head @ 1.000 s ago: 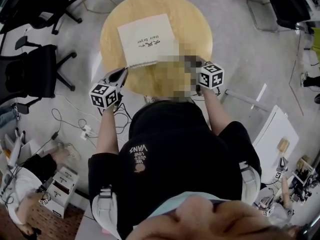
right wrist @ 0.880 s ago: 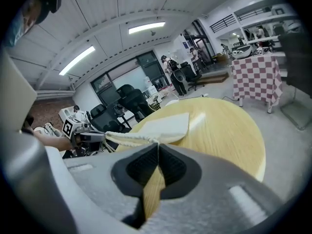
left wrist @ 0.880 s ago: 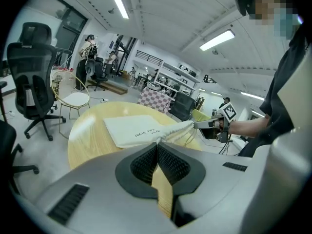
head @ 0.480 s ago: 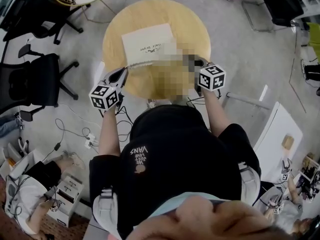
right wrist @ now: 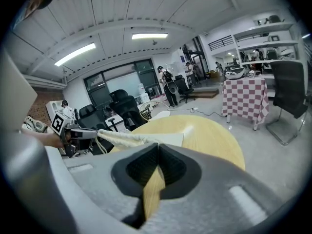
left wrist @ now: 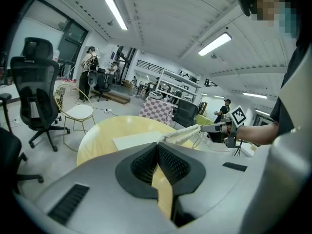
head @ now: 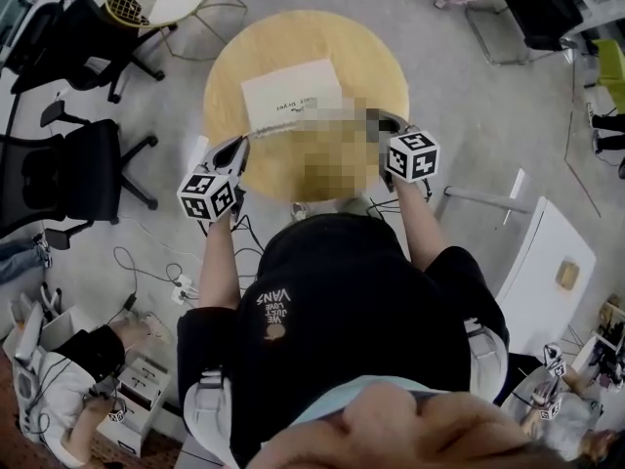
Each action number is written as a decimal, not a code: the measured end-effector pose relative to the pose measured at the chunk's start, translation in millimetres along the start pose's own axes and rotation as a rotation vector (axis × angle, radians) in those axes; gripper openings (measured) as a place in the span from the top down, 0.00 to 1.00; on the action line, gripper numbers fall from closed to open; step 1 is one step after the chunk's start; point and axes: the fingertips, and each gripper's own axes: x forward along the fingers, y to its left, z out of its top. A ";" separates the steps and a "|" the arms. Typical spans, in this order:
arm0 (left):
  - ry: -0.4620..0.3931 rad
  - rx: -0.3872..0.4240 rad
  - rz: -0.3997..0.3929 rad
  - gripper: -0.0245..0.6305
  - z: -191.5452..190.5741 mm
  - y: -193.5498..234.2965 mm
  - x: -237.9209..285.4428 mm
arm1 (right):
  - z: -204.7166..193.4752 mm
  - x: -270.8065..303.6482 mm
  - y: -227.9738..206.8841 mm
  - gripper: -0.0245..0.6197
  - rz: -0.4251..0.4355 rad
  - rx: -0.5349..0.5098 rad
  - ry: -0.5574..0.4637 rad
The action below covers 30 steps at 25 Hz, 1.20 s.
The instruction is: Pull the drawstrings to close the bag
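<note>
At the left, off the table (head: pixel 376 62), a black office chair (head: pixel 68 169) stands on the grey floor. Over the table's near-left edge we hold the left gripper (head: pixel 241 141), its marker cube (head: pixel 208 195) toward us. Its own view shows the jaws pressed fully together, with no gap, at the left end of the gathered mouth (left wrist: pixel 183 134) of the bag (head: pixel 291 94), and the right gripper view shows that end caught at their tip. A thin loop of drawstring (right wrist: pixel 101 143) hangs just below that grip. The white bag, with dark print on its upper face, lies on the left half of the round wooden table, well in from the far edge. Its bunched mouth runs along the side nearest us, strung between the two tools. Over the near-right edge, the right gripper (head: pixel 375 118) also has its jaws squeezed together, on the other end of the bunched mouth, and its cube (head: pixel 412 155) is just behind. A patch blurs the near middle of the table between them.
</note>
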 end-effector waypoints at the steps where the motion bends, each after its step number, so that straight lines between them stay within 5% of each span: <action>1: -0.001 0.000 0.003 0.94 1.2 0.5 -0.1 | 0.5 -0.1 -0.6 0.96 -0.006 0.000 0.000; 30: -0.079 -0.086 0.066 0.94 23.7 11.4 2.6 | 18.1 -10.7 -37.5 0.96 -0.103 0.059 -0.049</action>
